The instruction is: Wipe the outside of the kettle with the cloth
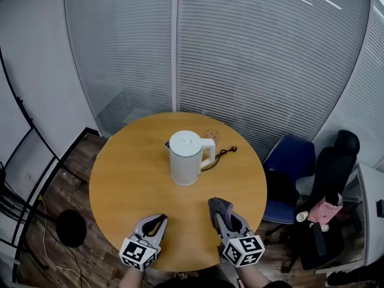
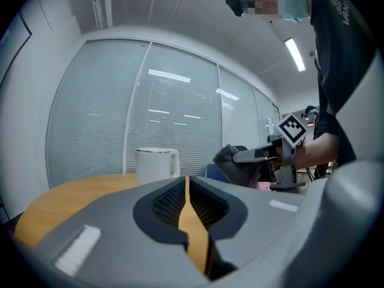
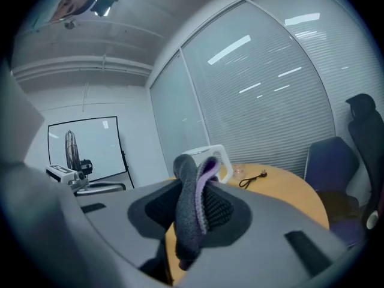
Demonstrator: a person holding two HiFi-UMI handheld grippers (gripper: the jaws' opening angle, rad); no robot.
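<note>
Head view: round wooden table fills the middle of the frame. White kettle stands upright just above table centre, lid on, handle toward frame right. Black cord with plug lies on the tabletop just right of the handle and runs toward the upper-right rim.

Left gripper: jaws pressed together, nothing between them, only the tabletop showing along the seam. It sits over the lower-left rim of the table, pointing up-frame toward the kettle.

Right gripper: jaws clamped on the cloth, a grey fabric with a purple edge, folded and standing up out of the pads. It sits over the lower-right rim, level with the left gripper. The two are near but apart.

Clearance: a wide band of bare tabletop lies between both grippers and the kettle. The tabletop to the left of the kettle is bare out to the rim. The right side carries only the cord.

Surroundings: glass wall with blinds curves round behind the table's top edge. Blue chair stands just beside the right rim, and a black chair with a pink item on its seat stands further right. Wood floor at lower left, with a dark round object and thin cables, all well apart from the table rim.
</note>
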